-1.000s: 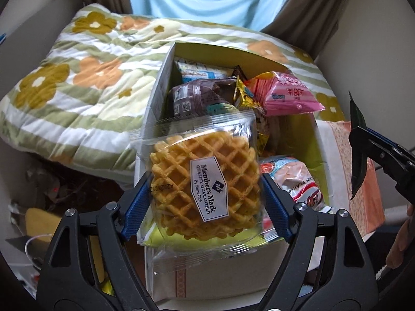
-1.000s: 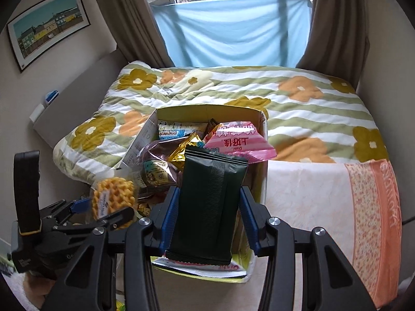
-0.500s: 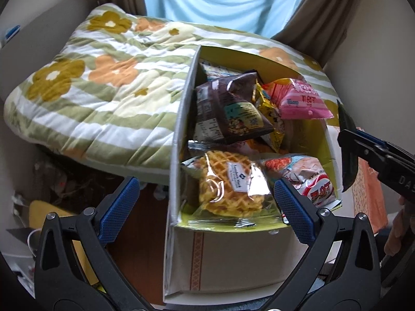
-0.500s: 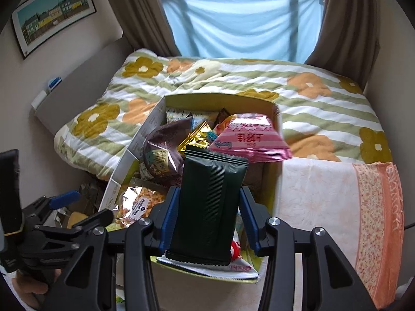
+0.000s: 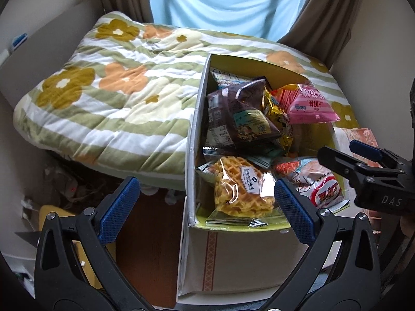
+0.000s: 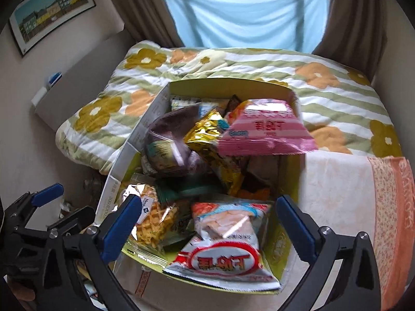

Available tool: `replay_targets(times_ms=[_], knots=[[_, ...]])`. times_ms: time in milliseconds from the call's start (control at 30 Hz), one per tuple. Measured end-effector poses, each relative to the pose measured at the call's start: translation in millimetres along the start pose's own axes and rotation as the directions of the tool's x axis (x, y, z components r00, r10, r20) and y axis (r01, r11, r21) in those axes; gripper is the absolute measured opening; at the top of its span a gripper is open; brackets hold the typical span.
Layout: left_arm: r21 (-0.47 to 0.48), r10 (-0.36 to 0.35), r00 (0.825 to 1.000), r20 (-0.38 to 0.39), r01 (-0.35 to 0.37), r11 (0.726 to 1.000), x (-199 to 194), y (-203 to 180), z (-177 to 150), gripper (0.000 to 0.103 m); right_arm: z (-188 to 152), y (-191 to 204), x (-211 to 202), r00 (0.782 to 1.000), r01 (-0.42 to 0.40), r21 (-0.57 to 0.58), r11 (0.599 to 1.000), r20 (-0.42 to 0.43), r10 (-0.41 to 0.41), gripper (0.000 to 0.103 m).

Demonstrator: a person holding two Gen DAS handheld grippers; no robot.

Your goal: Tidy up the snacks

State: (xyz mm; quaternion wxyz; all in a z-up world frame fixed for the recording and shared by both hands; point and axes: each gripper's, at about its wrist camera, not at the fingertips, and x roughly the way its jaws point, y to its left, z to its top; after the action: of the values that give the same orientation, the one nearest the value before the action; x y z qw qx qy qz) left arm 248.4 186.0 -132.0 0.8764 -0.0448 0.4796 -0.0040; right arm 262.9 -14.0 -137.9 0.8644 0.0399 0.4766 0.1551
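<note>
An open cardboard box stands against the bed, full of snack packets. A clear waffle packet lies at its front left, beside a white and red bag. Behind them sit a purple-brown bag, a gold packet and a pink bag. My left gripper hangs open over the box's front left corner, holding nothing. My right gripper is above the white and red bag, its jaws opening with nothing between them. The dark green packet is not in sight.
A flowered, green-striped quilt covers the bed behind and left of the box. An orange patterned towel lies to the right. Clutter fills the floor gap on the left. Curtains and a blue cloth hang at the back.
My left gripper let go of the waffle packet, which now lies in the box. My right gripper sank toward the box and opened; the dark green packet has left its jaws.
</note>
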Motion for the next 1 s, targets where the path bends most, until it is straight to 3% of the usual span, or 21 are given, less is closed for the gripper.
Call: replay_targets(times_ms=[333,567,667,833,1000], knots=[[0.057,-0.005,1.0,0.028,0.004,0.998,-11,-10,-5,0.103,-13,-9,-30,0.997,0.032,0.04,0.999,0.073,-0.035,0.103],[0.088,-0.034,0.987,0.155,0.021,0.996,-70,-33,-2,0.103,-18,-17,-104,0.974,0.072,0.034,0.997,0.212,-0.077,0.103],[0.11,-0.049,0.969,0.242,0.022,0.994,-111,-54,-8,0.103,-26,-25,-148,0.951,0.129,0.015,0.992,0.28,-0.128,0.103],[0.117,-0.039,0.923,0.384,-0.007,0.993,-178,-90,-32,0.103,-56,-45,-221,0.904,0.203,0.032,0.979,0.378,-0.2,0.103],[0.13,-0.065,0.887,0.457,0.006,0.992,-223,-124,-72,0.103,-97,-63,-270,0.874,0.263,0.036,0.964,0.415,-0.254,0.103]])
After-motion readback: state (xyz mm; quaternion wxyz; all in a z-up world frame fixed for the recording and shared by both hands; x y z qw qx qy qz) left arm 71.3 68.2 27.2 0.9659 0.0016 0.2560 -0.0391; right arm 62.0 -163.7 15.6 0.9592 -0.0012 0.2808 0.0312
